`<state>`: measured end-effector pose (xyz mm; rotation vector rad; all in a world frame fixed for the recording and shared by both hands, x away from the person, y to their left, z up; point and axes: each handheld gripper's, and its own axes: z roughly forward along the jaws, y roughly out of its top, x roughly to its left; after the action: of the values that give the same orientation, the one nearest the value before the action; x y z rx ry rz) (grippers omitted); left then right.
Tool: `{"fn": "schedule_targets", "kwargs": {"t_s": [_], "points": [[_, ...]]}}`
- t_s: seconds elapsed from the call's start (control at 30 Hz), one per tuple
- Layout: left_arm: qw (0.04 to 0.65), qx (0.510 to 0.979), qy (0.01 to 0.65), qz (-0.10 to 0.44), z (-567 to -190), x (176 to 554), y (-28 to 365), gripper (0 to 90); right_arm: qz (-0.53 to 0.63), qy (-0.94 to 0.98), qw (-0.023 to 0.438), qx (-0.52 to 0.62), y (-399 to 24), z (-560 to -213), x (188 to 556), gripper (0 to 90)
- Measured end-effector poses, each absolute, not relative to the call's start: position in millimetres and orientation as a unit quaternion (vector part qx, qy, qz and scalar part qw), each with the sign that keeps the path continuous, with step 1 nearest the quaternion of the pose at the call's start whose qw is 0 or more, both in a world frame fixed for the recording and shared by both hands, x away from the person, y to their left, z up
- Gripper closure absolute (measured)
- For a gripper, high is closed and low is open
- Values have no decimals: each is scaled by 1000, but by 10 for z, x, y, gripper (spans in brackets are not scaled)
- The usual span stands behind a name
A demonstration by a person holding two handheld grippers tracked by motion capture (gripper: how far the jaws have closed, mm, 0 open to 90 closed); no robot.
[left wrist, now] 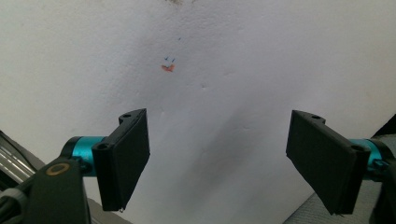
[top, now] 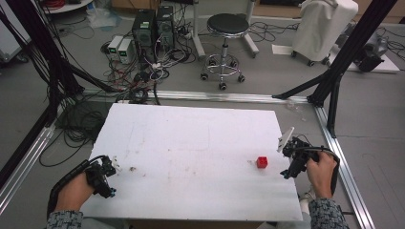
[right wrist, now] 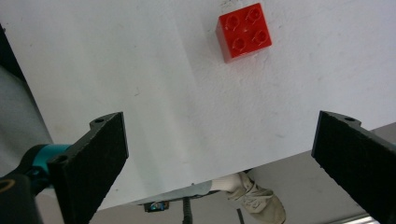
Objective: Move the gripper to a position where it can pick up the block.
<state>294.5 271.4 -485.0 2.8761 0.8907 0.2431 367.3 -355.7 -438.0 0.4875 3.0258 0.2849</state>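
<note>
A small red brick (top: 261, 162) with four studs lies on the white table (top: 191, 143), toward its right side. In the right gripper view the red brick (right wrist: 243, 31) sits well ahead of the jaws, which stand wide apart with nothing between them. My right gripper (top: 288, 160) hovers at the table's right edge, just right of the brick, open. At the table's left edge, held over bare board, my left gripper (top: 113, 177) is open as well. Its jaws in the left gripper view (left wrist: 217, 161) frame bare white surface with a small orange mark (left wrist: 167, 68).
Beyond the table's far edge stand a black stool (top: 225, 43), computer towers (top: 153, 28) and tangled cables (top: 133, 71) on the floor. Black frame posts (top: 334, 81) rise at the right and left. A person's shoe (right wrist: 252, 196) shows below the table's near edge.
</note>
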Motion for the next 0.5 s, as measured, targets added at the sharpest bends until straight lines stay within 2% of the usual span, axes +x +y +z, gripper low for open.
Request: {"fn": "schedule_targets", "kwargs": {"t_s": [0.27,0.4,0.5], "points": [[61,951,294,79,-4857,2950,2717,218,86,988,29,128,-3458,-4367,3799,29],[61,950,296,76,-4863,2951,2719,218,75,991,49,103,-3388,-4376,3846,29],[61,950,296,78,-4868,2947,2714,218,77,993,40,86,-3347,-4390,3903,29]]}}
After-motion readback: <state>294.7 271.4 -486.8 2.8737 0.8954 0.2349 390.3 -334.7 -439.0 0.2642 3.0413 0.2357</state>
